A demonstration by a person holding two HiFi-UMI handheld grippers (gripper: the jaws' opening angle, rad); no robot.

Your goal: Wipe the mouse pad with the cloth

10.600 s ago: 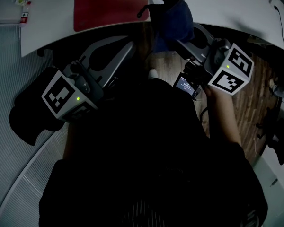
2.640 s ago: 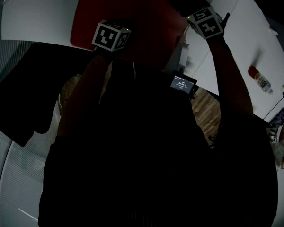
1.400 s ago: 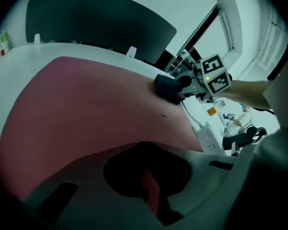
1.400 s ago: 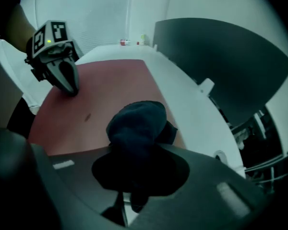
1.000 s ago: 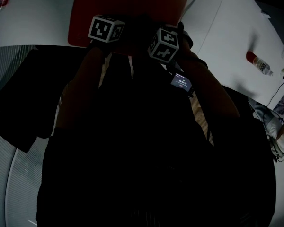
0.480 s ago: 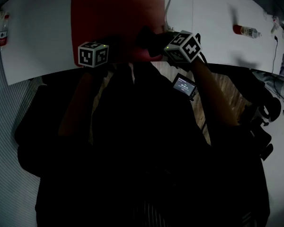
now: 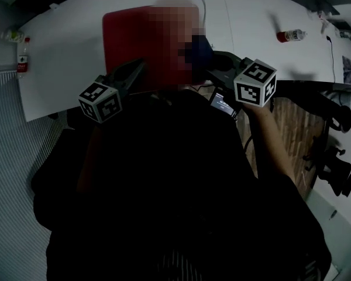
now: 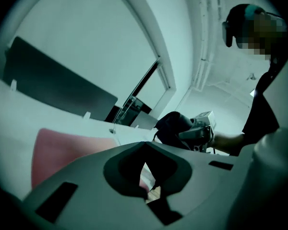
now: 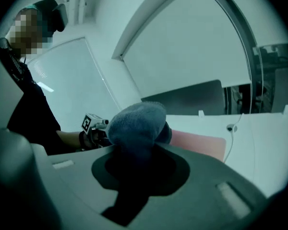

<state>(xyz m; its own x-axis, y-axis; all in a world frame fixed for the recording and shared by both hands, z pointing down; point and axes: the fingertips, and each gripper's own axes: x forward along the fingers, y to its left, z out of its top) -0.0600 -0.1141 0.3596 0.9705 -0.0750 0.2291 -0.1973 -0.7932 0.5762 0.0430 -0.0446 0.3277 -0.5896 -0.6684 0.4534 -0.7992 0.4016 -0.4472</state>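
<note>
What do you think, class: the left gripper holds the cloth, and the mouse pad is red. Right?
No. The right gripper holds the cloth, as the right gripper view shows; the left gripper is empty. The mouse pad is red.

The cloth's (image 9: 136, 120) lower end is hidden inside the right hand-held gripper's (image 9: 136, 150) jaws. The left hand-held gripper (image 7: 139, 65) covers part of the mouse pad's (image 7: 126, 40) near edge.

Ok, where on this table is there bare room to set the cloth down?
Bare table lies between the red mouse pad and the left bottle, and again right of the pad up to the right bottle. The pad's near edge is crowded: left hand-held gripper, and right hand-held gripper shut on the cloth.
</note>
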